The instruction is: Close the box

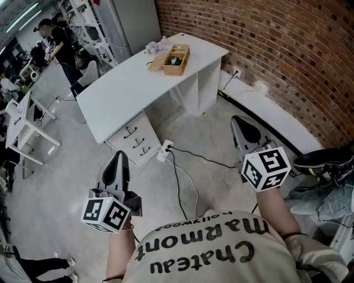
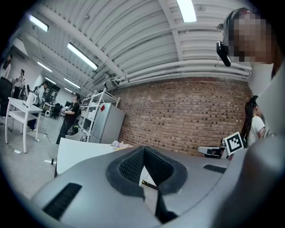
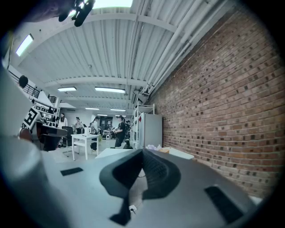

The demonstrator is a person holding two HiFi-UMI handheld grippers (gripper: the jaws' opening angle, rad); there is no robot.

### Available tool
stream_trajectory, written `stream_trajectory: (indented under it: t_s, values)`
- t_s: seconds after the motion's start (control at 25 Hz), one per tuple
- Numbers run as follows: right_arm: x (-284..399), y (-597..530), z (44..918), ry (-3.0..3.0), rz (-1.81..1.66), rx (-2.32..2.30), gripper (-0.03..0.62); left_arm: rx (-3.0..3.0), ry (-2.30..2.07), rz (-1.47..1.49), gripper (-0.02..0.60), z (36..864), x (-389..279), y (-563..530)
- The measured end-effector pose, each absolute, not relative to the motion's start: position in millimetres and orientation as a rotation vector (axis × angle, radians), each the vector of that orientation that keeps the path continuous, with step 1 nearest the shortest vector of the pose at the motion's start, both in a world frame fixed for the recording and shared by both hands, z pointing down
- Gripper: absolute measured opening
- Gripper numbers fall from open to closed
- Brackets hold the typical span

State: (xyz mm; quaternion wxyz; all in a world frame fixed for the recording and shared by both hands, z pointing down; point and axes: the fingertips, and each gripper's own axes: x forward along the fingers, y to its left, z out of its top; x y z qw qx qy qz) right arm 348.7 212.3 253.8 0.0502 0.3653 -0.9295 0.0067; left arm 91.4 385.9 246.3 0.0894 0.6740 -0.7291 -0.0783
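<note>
Counts: 1 open light-brown woven box [image 1: 175, 70]; 1 long white desk [image 1: 127, 91]; 2 grey hand-held grippers, left [image 1: 120, 157] and right [image 1: 239, 122]; 1 white power strip [image 1: 164, 149]; 1 tall grey cabinet [image 1: 130, 22].

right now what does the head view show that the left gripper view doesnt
Only the head view: the inside of the tan box, seen from above with its lid flapped open, and a power strip on the floor by the drawers.

Only the left gripper view: the ceiling lights, and the left gripper up close, its jaws together with nothing between them.

Both: the white desk, the brick wall and the right gripper with its marker cube.
</note>
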Motion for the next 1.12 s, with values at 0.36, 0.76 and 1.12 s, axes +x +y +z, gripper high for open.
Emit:
stream_trajectory:
  t_s: [0.36, 0.76, 1.12]
  values:
    - [327, 164, 269, -2.829, -0.034, 1.087, 0.002, 1.99, -2.187, -0.268, -0.003, 255, 74, 345]
    - [279, 49, 271, -2.891, 0.018, 1.016, 0.003, 1.993, -2.22, -0.33, -0.003, 244, 41, 244]
    - [237, -49, 253, -2.931, -0.014, 0.925, 0.003, 1.949, -2.295, -0.406, -0.003, 227, 11, 156]
